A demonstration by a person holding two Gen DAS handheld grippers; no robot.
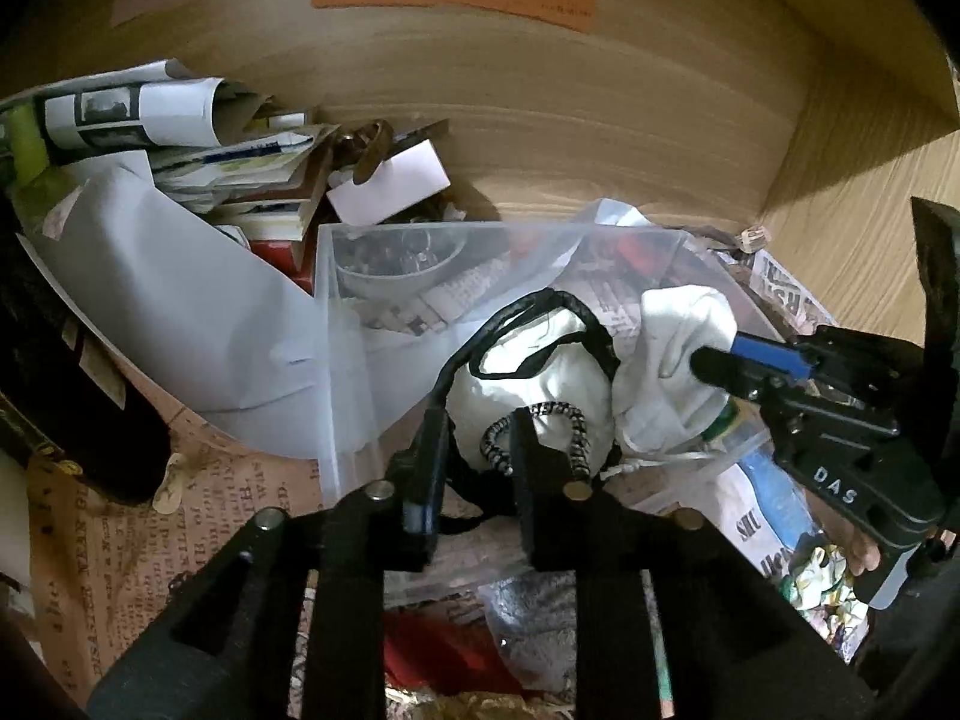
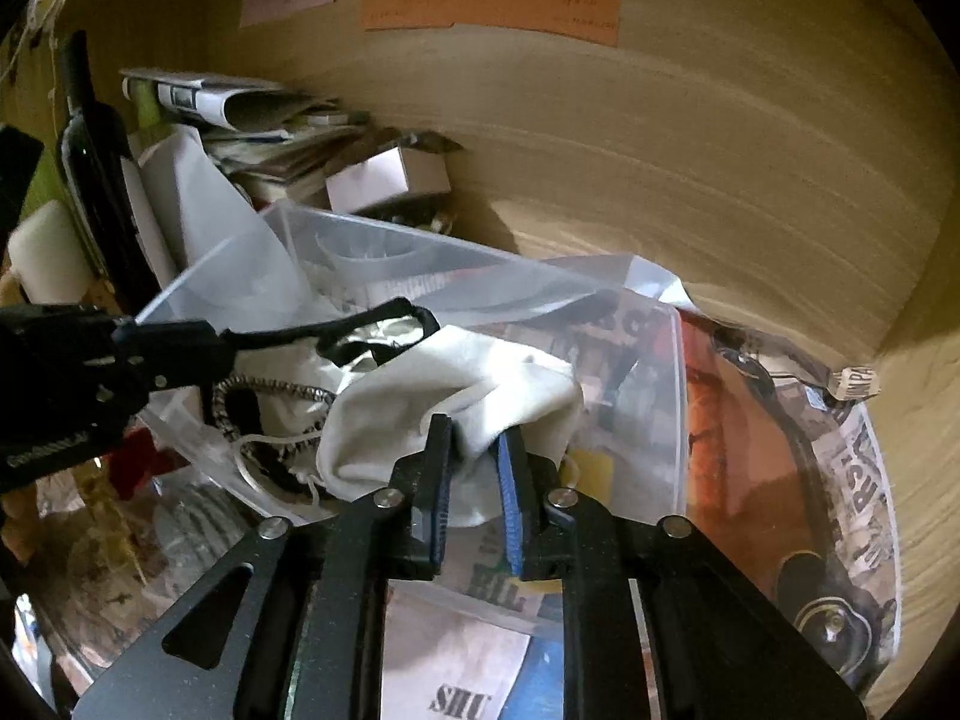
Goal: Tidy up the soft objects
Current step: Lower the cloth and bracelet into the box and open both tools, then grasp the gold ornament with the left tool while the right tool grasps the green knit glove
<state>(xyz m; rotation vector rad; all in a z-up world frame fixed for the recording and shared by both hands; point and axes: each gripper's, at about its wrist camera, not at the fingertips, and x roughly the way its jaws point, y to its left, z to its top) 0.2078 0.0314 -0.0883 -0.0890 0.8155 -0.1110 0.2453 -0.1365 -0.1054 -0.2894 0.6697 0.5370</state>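
A white cloth bag [image 1: 672,354] [image 2: 456,396] lies over the rim of a clear plastic bin [image 1: 336,312] [image 2: 678,396]. My right gripper [image 2: 477,444] is shut on a fold of that cloth; it enters the left wrist view from the right [image 1: 714,360]. A white fabric item with black trim [image 1: 540,378] sits in the bin, a black cord [image 1: 528,312] [image 2: 360,324] looped on it. My left gripper [image 1: 474,438] holds the black cord at its left finger; it reaches in from the left in the right wrist view [image 2: 180,348]. A black-and-white braided cord [image 1: 576,426] [image 2: 264,387] lies between the fingers.
The bin stands on a newsprint-covered surface [image 1: 144,528] against a wooden wall [image 1: 540,96]. Stacked papers and booklets [image 1: 180,120] and a small white box [image 1: 390,186] sit behind it. A dark bottle [image 2: 90,150] stands at left. A red item [image 1: 444,642] lies near the front.
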